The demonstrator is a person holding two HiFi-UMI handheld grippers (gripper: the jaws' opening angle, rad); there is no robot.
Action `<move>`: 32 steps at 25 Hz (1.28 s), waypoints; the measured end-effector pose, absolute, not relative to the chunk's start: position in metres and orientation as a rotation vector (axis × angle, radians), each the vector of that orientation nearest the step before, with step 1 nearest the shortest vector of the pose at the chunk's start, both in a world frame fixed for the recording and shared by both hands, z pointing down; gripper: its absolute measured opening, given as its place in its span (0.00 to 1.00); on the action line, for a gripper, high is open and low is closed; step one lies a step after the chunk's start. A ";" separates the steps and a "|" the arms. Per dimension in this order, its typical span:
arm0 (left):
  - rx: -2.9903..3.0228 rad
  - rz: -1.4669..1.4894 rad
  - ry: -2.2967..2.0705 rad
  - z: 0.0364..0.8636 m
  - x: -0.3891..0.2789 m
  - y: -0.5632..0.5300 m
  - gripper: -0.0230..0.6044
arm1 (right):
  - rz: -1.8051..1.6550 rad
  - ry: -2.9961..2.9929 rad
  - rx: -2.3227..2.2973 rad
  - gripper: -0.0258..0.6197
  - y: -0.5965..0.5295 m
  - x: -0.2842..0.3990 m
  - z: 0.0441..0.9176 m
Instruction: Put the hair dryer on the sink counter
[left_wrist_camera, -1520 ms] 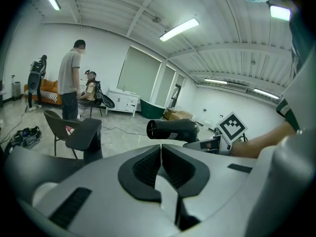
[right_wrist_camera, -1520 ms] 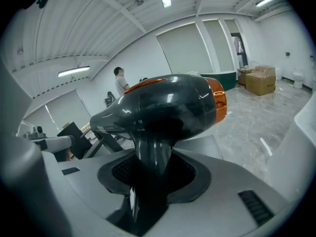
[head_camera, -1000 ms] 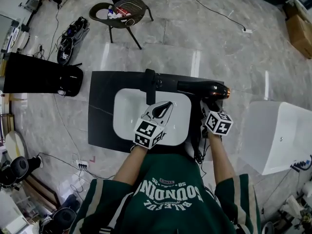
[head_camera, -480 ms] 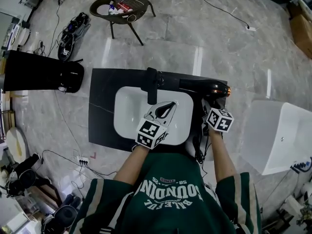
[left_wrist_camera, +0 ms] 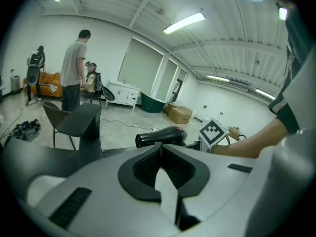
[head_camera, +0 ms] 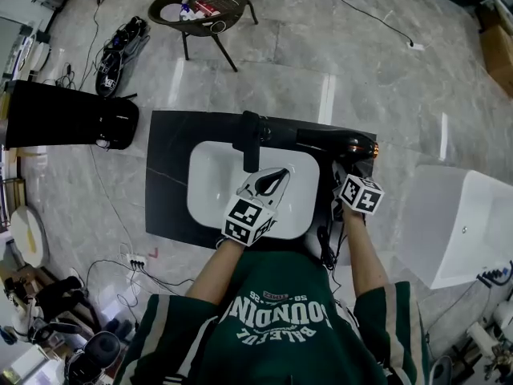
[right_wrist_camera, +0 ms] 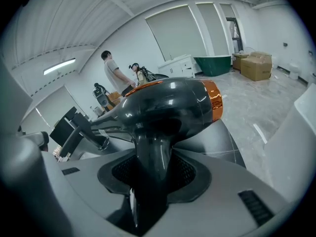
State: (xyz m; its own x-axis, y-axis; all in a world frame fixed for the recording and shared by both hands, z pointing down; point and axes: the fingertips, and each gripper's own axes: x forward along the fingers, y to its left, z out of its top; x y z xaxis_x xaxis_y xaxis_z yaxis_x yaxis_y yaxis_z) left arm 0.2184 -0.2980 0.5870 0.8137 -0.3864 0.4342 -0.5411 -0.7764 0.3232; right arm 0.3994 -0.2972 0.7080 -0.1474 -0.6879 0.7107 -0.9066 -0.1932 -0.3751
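Observation:
The black hair dryer point(head_camera: 330, 143) with an orange ring at its rear hangs over the right end of the black sink counter point(head_camera: 167, 184). My right gripper point(head_camera: 343, 171) is shut on its handle, which fills the gap between the jaws in the right gripper view, below the dryer body point(right_wrist_camera: 168, 107). My left gripper point(head_camera: 275, 175) hovers over the white basin point(head_camera: 210, 192), shut and empty. In the left gripper view the hair dryer point(left_wrist_camera: 160, 136) shows beyond the closed left gripper point(left_wrist_camera: 159, 149). Whether the dryer touches the counter is hidden.
A black faucet point(head_camera: 248, 139) stands at the basin's back edge. A white tub point(head_camera: 458, 223) stands right of the counter, a black case point(head_camera: 64, 120) on the left, and a chair point(head_camera: 200, 13) beyond. Cables and a power strip point(head_camera: 135, 269) lie on the floor.
My right gripper has sunk a little with the hair dryer in it. The left gripper has stayed over the basin.

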 end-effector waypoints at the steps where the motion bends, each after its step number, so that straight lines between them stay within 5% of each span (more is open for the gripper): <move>1: 2.559 0.484 -0.691 0.586 0.218 -0.297 0.07 | 1.260 -1.808 1.864 0.32 -0.296 0.399 0.708; 32: 2.540 0.502 -0.710 0.594 0.209 -0.293 0.07 | 1.335 -1.702 1.830 0.32 -0.295 0.406 0.747</move>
